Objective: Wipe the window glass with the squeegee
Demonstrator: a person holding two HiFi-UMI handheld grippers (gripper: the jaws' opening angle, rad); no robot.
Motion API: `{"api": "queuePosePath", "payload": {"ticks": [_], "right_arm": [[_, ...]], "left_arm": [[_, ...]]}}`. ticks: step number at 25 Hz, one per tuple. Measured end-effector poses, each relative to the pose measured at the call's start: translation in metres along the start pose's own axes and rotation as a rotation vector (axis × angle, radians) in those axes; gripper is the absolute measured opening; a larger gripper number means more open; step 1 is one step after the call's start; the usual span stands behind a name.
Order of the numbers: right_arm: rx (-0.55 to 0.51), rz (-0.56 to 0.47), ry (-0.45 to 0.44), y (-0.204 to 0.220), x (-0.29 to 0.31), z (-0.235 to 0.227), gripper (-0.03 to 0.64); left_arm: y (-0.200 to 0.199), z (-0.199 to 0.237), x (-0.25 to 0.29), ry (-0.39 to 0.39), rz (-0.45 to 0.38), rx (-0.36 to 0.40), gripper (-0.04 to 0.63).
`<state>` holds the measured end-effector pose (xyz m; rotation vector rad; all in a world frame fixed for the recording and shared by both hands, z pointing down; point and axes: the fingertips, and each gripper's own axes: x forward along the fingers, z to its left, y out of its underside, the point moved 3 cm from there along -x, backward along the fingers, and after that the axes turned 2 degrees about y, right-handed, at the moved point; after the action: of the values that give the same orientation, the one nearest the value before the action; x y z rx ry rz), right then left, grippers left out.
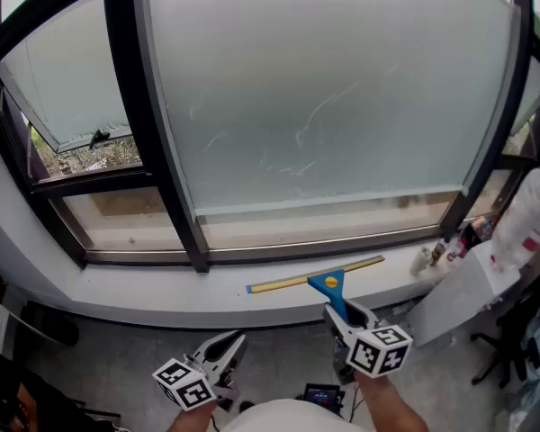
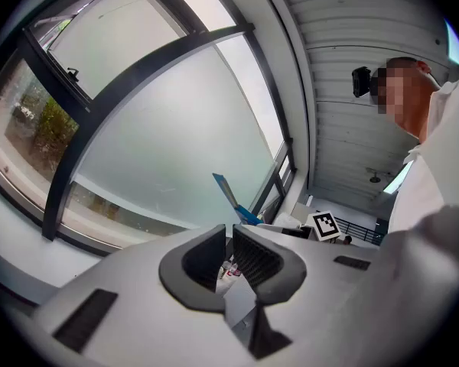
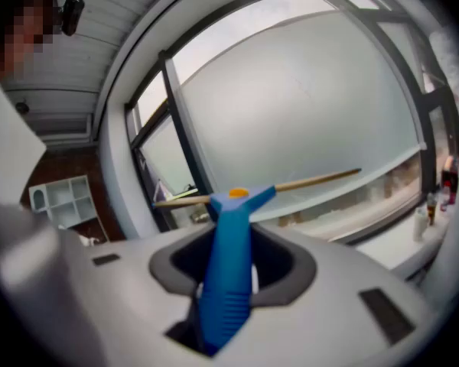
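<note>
The left hand-held gripper (image 2: 229, 234) had a pale grey moulded shell with dark rectangular slots and dark grey jaw linings, ribbed on their inner faces. The right hand-held gripper (image 3: 230, 239) was built alike. Each carried a white cube printed with black square markers: the left cube (image 1: 185, 385) and the right cube (image 1: 379, 349). The person wore a white sleeve (image 2: 444, 174) and a black head camera (image 2: 361, 81).

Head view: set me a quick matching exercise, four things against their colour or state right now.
Things:
1 squeegee
2 left gripper
3 right gripper
4 window glass

States:
A shut, empty
B frosted, faintly streaked
C shut on the squeegee handle
D blue handle, yellowish blade

Pairs: 1-D, 2-A, 3-C, 4-B
</note>
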<state>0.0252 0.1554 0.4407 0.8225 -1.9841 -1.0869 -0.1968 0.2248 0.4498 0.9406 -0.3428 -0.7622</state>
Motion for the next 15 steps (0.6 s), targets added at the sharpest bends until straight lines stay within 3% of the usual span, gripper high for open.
{"api": "queuePosePath", "payload": {"ticks": [15], "right_arm": [[-0.010, 0.050, 0.019, -0.001, -0.002, -0.026, 0.144]], "left_arm": [[0.008, -0.008, 0.028, -0.001, 0.031, 0.017, 0.054]]}}
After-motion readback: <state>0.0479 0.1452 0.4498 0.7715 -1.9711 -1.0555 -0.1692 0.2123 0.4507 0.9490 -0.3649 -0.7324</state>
